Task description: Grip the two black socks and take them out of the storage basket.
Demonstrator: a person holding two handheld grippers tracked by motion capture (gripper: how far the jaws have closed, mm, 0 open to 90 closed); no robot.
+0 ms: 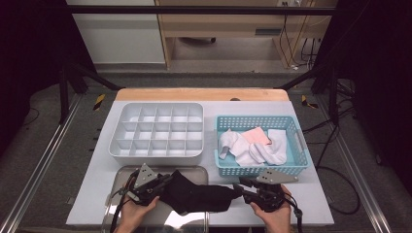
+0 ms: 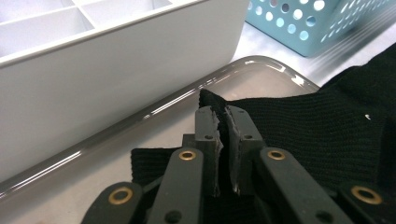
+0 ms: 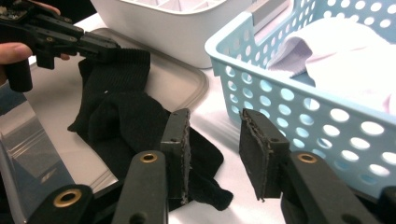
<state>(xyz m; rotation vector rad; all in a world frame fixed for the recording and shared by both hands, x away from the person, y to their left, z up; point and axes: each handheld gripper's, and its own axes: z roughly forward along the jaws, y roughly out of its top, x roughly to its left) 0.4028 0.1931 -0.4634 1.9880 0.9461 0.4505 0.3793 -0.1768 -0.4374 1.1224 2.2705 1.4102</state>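
Observation:
A black sock (image 1: 199,196) lies partly on the metal tray (image 1: 189,168) and partly on the white table, stretched between my two grippers. My left gripper (image 1: 167,180) is shut on the sock's cuff edge; the left gripper view shows the knit fabric (image 2: 317,126) pinched between its nearly touching jaws (image 2: 223,126). My right gripper (image 1: 239,187) is open near the sock's other end. In the right gripper view its jaws (image 3: 214,135) stand apart with nothing between them, and the sock (image 3: 121,116) lies just beyond and under the left jaw. The left gripper (image 3: 100,49) shows farther off, holding the cuff.
A white compartment organizer (image 1: 155,154) sits behind the tray. A teal perforated basket (image 1: 257,119) stands close behind my right gripper, holding white socks (image 1: 257,150) and a pink cloth (image 1: 256,135). The table's front edge lies just below both hands.

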